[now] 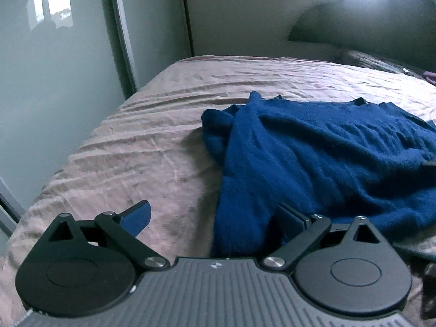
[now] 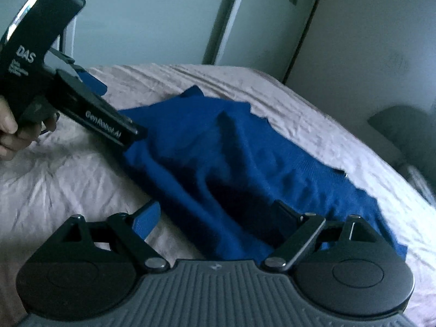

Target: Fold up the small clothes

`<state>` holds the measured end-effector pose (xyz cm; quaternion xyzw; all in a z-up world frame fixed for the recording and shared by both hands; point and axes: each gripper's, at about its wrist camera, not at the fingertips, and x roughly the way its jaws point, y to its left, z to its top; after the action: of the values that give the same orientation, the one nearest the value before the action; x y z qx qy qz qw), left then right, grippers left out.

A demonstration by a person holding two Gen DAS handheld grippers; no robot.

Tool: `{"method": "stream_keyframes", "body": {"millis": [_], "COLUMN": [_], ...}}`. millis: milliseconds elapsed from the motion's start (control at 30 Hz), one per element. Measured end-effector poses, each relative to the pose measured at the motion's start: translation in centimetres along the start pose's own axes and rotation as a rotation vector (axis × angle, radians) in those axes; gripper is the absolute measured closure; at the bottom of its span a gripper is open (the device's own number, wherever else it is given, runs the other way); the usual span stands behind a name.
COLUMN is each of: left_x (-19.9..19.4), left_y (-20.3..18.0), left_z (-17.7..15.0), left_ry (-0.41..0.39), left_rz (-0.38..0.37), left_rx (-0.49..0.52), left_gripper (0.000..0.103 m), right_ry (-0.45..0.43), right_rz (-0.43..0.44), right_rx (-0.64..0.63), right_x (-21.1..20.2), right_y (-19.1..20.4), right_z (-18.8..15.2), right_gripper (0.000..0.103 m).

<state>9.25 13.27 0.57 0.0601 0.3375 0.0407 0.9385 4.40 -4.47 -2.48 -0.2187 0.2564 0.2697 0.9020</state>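
I hold both the left gripper (image 1: pixel 215 218) and right gripper (image 2: pixel 215 216) with jaws spread wide and empty over the blue sweater (image 1: pixel 313 158), lying rumpled mid-bed (image 1: pixel 136 141) toward its near edge, ready to pinch its hem.

Blue sweater (image 1: pixel 313 158) cut off at right edge; dark headboard (image 1: pixel 340 27) blurred, backlit

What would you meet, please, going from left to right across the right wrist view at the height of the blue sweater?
The person's hand → left gripper → blue sweater → pink bedsheet → dark pillow.
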Motion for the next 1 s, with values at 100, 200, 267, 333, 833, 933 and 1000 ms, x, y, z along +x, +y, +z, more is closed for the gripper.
{"method": "stream_keyframes", "body": {"millis": [100,200,267,333,833,933,1000], "left_x": [0.1,0.5,0.9,1.8,9.0,10.0,10.6], "left_y": [0.3,1.3,2.7,3.8,7.3,7.5,7.4], "left_z": [0.3,1.0,1.7,2.5,5.2,5.8,6.0], "left_ry": [0.005,0.009,0.008,0.008,0.142,0.156,0.158], "left_rz": [-0.034,-0.099,-0.146,-0.186,-0.426,-0.469,-0.491], "left_rx": [-0.025,-0.091,-0.173,-0.250,-0.456,-0.474,-0.472], "left_gripper": [0.004,0.003,0.003,0.002,0.001,0.001,0.001], "right_ry": [0.018,0.004,-0.027,-0.045,-0.139,-0.151,-0.161], "right_rz": [0.000,0.004,-0.005,-0.009,-0.232,-0.286,-0.287], "right_rx": [0.041,0.043,0.002,-0.055,-0.269,-0.297,-0.282], "right_x": [0.6,0.7,0.5,0.6,3.1,4.5,5.0], "right_y": [-0.1,0.5,1.5,2.9,6.8,7.5,7.6], "right_z": [-0.4,-0.4,-0.4,-0.4,0.7,0.7,1.1], "right_gripper": [0.013,0.005,0.000,0.000,0.000,0.000,0.000]}}
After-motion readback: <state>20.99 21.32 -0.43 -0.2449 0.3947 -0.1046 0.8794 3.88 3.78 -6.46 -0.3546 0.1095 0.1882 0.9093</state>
